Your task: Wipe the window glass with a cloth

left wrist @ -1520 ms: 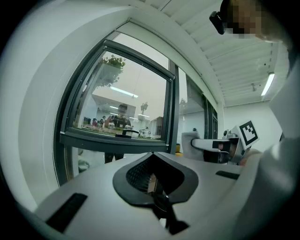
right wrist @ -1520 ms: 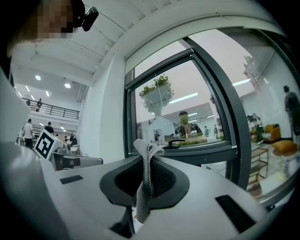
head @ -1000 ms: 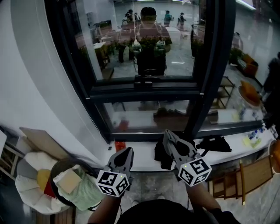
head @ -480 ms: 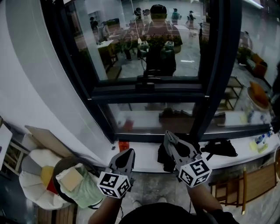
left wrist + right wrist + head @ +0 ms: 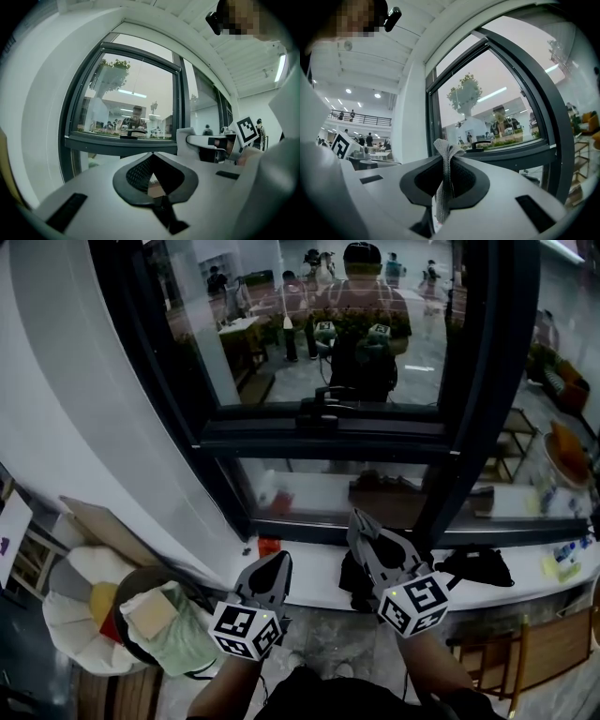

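Head view: left gripper (image 5: 279, 561) and right gripper (image 5: 356, 518) sit low at six o'clock, with the window glass (image 5: 319, 324) at twelve, not yet touched.

Left gripper view: jaws pressed together, empty.

Right gripper view: jaws clamp the grey cloth (image 5: 446, 161). Next, I'd judge, lift it onto the pane.

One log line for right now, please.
stage: pre-wipe | right gripper: shut on cloth | left gripper: shut, empty | window glass: cloth not yet on it
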The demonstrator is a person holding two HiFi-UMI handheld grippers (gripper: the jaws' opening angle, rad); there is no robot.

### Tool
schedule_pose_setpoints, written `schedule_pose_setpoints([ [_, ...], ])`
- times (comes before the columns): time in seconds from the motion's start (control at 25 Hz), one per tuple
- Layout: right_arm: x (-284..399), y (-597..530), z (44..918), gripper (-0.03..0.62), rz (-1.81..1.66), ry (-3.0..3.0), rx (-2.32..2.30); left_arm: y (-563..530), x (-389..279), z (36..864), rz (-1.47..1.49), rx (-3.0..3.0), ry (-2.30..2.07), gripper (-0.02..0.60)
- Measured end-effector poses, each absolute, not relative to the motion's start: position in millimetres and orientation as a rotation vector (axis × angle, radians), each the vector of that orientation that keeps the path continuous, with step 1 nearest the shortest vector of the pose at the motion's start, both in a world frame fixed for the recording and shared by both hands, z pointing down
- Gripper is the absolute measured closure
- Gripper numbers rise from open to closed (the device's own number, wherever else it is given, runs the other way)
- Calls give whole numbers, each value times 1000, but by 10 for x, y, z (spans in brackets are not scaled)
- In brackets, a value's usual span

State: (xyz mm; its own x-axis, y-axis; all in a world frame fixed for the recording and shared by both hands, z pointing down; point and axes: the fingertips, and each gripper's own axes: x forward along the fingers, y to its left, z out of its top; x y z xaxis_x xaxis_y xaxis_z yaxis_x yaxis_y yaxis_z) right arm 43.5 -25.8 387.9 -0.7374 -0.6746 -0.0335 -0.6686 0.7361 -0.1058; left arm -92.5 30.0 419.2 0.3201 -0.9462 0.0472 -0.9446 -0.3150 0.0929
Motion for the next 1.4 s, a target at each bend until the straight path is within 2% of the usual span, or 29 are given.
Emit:
schedule_pose_setpoints([
  [0.64, 178, -1085, 3513, 548, -59, 2830, -1143, -554, -980, 4103, -85, 2505, -1720, 574],
  [1.4, -777, -2667, 2899, 548, 38, 2784, -1137, -1777, -1612, 3931, -100, 2538, -1724, 574],
])
